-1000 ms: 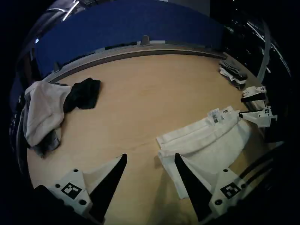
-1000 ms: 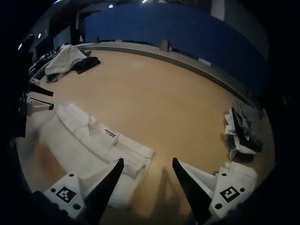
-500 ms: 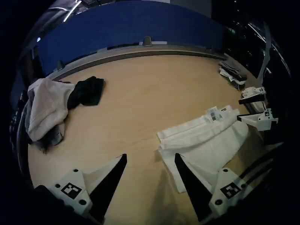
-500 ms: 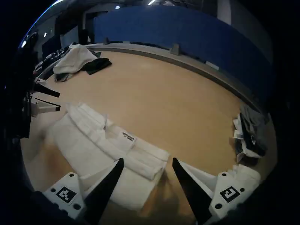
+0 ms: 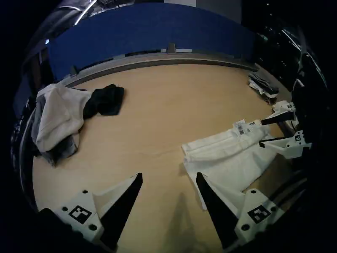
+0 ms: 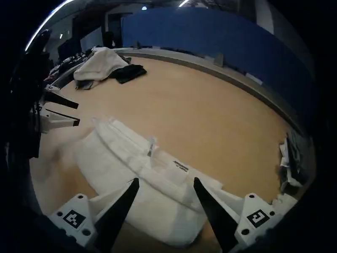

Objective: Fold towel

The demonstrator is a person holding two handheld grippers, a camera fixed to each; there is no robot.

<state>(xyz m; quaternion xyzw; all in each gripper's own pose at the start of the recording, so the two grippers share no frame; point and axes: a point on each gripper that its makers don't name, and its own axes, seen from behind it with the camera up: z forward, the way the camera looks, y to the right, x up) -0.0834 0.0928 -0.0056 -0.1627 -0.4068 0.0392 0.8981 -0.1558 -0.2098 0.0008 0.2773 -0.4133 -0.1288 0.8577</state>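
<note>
Left gripper view has the left gripper [image 5: 168, 175] spread wide and empty above the wooden table [image 5: 160, 105]. The white towel [image 5: 227, 156] lies partly folded just ahead, off its right finger. The right gripper [image 6: 165, 180] is likewise spread and holds nothing, with the towel's thick folded band directly ahead between its fingers. The step in hand looks like lining up for the next fold. Each claw would need to come down on a towel edge and pinch it before carrying it across.
</note>
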